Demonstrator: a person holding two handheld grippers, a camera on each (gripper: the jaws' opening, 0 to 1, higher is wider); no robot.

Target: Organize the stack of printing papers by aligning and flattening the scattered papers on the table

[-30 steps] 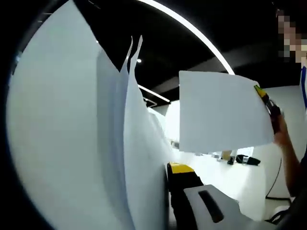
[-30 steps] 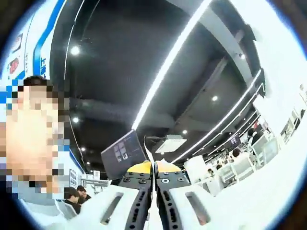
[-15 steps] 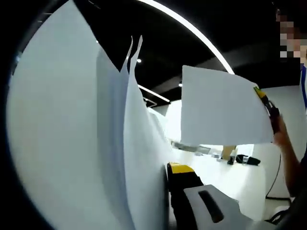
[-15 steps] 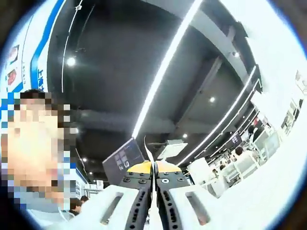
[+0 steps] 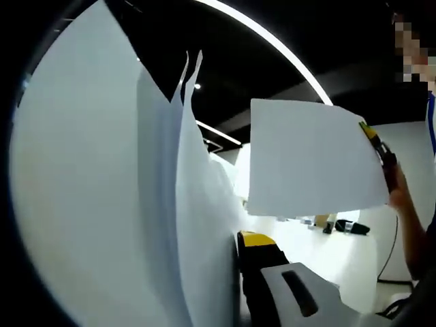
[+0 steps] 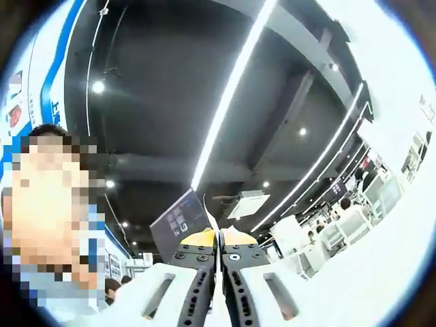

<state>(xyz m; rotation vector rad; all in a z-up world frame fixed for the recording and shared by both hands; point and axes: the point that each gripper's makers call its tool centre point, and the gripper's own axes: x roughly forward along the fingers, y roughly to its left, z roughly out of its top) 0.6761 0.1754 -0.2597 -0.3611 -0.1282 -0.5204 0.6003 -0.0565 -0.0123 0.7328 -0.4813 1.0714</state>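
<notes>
In the left gripper view, several white sheets of paper (image 5: 102, 204) stand upright from my left gripper (image 5: 238, 240), which is shut on their lower edge. Its yellow-tipped right jaw shows beside them; the left jaw is hidden behind the paper. Farther off, a single white sheet (image 5: 310, 160) hangs in the air, held at its right edge by my right gripper (image 5: 381, 153). In the right gripper view, my right gripper (image 6: 219, 235) points up at the ceiling, its jaws pressed together on that sheet's thin edge (image 6: 212, 221), seen edge-on.
A person's hand (image 5: 403, 194) holds the right gripper. A white table (image 5: 334, 255) with small dark objects (image 5: 351, 227) lies beyond the sheet. Long ceiling light strips (image 6: 228, 95), a dark hanging screen (image 6: 178, 219) and distant desks with people (image 6: 340, 218) fill the room.
The single sheet in the right gripper has swayed slightly, now a little further left. The right gripper view has tilted a bit. The left gripper's papers have not moved.
</notes>
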